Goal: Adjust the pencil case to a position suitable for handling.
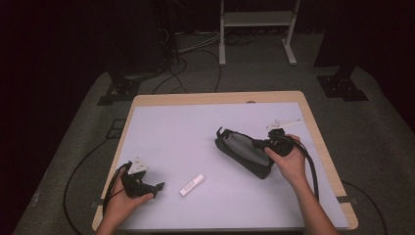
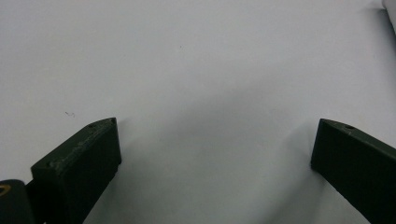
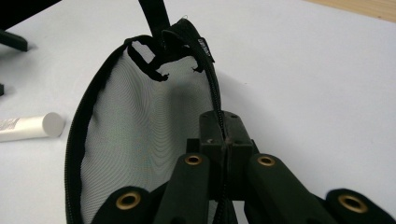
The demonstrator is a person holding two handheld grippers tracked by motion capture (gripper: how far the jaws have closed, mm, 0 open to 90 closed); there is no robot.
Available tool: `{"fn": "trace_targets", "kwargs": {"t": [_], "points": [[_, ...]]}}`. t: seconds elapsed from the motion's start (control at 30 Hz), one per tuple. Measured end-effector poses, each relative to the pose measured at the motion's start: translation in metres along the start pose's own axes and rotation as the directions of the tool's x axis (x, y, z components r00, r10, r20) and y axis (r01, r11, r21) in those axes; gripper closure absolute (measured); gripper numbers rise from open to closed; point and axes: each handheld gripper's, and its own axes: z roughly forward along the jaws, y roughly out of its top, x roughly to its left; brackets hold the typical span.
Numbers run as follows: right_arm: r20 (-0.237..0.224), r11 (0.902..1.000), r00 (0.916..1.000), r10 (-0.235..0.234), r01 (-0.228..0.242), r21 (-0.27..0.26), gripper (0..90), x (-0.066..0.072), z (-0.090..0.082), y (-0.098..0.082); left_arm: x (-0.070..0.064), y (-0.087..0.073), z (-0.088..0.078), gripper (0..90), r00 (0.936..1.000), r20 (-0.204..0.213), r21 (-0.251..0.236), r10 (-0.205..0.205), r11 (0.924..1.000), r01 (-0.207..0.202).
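One black mesh pouch [image 1: 244, 152] and one white tube [image 1: 192, 185] to its left lie on one table [image 1: 161, 122]; two grippers are held.

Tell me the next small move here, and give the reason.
Probably bring the left gripper over to the white tube and close on it. Its fingers stand wide apart over bare table, while the right gripper is already shut on the zipper edge of the black mesh pouch, holding it, so the tube looks next to go in.

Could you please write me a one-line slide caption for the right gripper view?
Right gripper shut on the zipper edge of a black mesh pouch, with a white tube lying beside it on the table.
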Motion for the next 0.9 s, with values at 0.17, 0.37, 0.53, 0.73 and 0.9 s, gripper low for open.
{"fn": "trace_targets", "kwargs": {"t": [0.17, 0.37, 0.53, 0.73, 0.9], "points": [[-0.021, 0.9996, 0.9995, -0.023, 0.024, 0.016, 87.9, 0.008, 0.002, -0.001, 0.000, 0.000, 0.000, 0.7, 1.0000, 0.000, 0.000, 0.000, 1.0000, 0.000], [-0.045, 0.9982, 0.9977, -0.050, 0.051, 0.033, 87.9, 0.019, 0.006, -0.002, 0.000, 0.000, 0.000, 0.7, 1.0000, 0.000, 0.000, 0.001, 1.0000, -0.001], [-0.084, 0.9980, 0.9952, -0.049, 0.052, 0.037, 87.9, 0.025, 0.007, -0.001, 0.000, 0.000, 0.000, 0.7, 1.0000, 0.000, -0.001, 0.001, 1.0000, -0.001], [-0.137, 0.9974, 0.9890, -0.055, 0.060, 0.038, 87.9, 0.036, 0.009, 0.000, 0.000, 0.000, 0.000, 0.7, 1.0000, 0.000, 0.000, 0.001, 1.0000, -0.001], [-0.162, 0.9958, 0.9843, -0.070, 0.078, 0.047, 87.9, 0.043, 0.012, 0.001, 0.000, 0.000, 0.000, 0.7, 1.0000, 0.000, -0.001, 0.001, 1.0000, -0.001]]}}
